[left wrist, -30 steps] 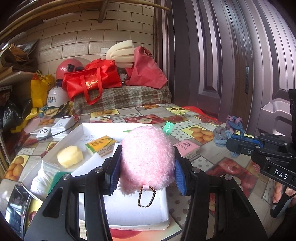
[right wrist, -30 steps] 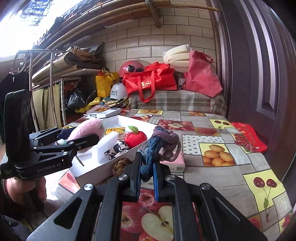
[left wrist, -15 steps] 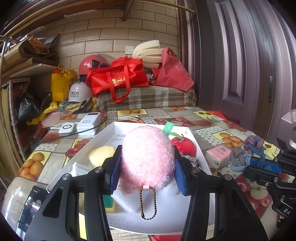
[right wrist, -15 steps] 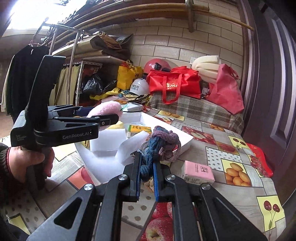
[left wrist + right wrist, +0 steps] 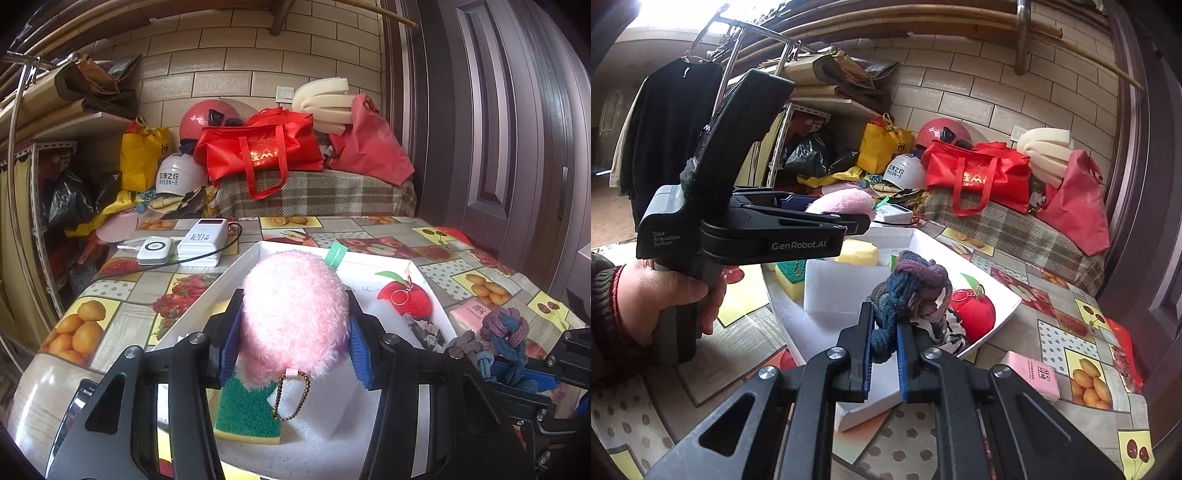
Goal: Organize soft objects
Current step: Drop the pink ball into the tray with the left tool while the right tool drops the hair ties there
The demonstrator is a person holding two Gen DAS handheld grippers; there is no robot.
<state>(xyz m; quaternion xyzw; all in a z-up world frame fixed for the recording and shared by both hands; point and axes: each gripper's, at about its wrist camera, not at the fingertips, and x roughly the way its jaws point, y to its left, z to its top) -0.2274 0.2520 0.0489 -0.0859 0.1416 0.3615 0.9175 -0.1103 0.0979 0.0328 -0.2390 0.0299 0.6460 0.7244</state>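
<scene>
Your left fingers squeeze the pink fluffy ball above the white tray, over the green sponge lying inside it, while your right fingers pinch the knotted rope toy tight just above the same tray's near edge.

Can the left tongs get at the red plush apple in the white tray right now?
Probably not. The left tongs are shut on the fluffy pink pompom, so nothing else fits. The red plush apple lies uncovered in the white tray; drop the pompom first.
</scene>
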